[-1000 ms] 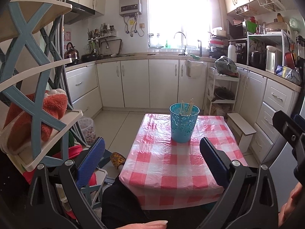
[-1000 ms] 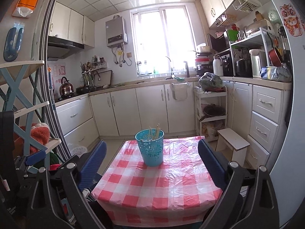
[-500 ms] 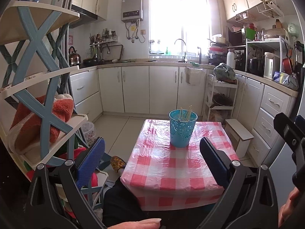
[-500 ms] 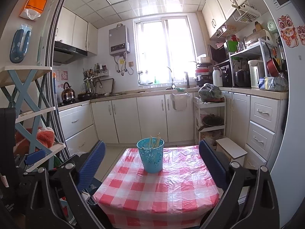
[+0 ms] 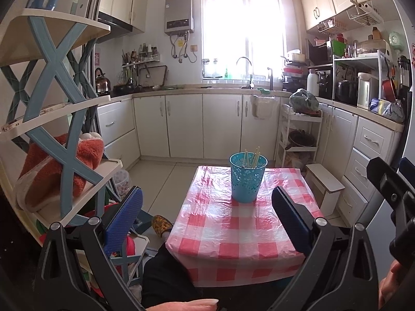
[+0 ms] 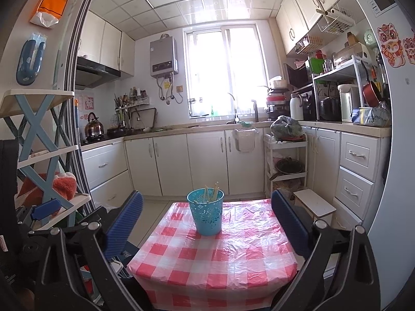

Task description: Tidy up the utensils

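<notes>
A turquoise perforated holder stands near the far end of a small table with a red-and-white checked cloth. Several pale chopsticks stick up out of it. My left gripper is open and empty, held back from the table's near edge. My right gripper is open and empty too, raised above the near end of the table. The right gripper's black body shows at the right edge of the left wrist view.
A blue-and-white shelf rack with an orange towel stands close on the left. A small white stool sits right of the table. White cabinets line the far wall. A person's leg is below.
Both grippers have lifted and drawn back from the table, so the holder and cloth sit lower and smaller in view. Both stay open.
</notes>
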Demonstrator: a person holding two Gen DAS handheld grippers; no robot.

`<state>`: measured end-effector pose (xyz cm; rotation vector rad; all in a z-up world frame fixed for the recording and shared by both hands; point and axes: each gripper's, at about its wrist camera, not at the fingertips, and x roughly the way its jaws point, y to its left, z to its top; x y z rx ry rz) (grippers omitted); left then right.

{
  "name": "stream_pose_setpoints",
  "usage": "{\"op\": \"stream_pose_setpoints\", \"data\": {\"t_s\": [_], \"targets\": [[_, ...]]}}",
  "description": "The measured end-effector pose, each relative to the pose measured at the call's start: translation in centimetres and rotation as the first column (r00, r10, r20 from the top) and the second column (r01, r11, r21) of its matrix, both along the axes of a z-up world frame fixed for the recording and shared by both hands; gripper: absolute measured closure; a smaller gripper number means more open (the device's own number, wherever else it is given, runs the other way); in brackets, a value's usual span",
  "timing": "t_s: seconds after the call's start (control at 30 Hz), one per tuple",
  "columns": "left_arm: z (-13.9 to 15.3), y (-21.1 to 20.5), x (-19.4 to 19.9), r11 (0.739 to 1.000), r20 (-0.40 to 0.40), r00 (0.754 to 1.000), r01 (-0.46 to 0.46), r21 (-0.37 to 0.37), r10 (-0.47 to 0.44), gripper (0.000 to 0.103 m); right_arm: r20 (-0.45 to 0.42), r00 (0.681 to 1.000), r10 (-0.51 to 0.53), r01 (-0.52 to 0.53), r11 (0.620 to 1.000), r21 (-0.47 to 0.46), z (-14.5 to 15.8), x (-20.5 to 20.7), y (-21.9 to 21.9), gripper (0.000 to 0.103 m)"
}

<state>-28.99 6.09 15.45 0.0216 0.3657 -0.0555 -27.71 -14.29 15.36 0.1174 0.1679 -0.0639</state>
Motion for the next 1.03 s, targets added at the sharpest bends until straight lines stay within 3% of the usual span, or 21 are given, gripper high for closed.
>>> {"op": "stream_pose_setpoints", "data": {"t_s": [0.5, 0.6, 0.83, 1.03], "targets": [[0.4, 0.3, -0.4, 1.000, -0.002, 1.000, 0.007, -0.018, -0.007, 0.007, 0.003, 1.000, 0.013, -0.013, 1.000, -0.006, 0.3, -0.4, 0.2, 0.007], [0.4, 0.6, -0.8, 0.999, 0.040, 0.999, -0.014, -0.037, 0.015, 0.008, 0.000, 1.000, 0.013, -0.013, 1.000, -0.004, 0.2, -0.4, 0.1, 0.007], [0.1, -0.3, -0.4, 1.000, 0.022, 1.000, -0.007, 0.021, 0.007, 0.008, -0.004, 1.000, 0.011, -0.011, 1.000, -0.002, 0.2, -0.3, -0.1, 0.007], [0.0, -0.5, -0.2, 1.000, 0.018, 1.000, 0.001, 0.025, -0.001, 0.008, -0.013, 1.000, 0.009, -0.009, 1.000, 0.004, 0.0, -0.1, -0.3, 0.007]]}}
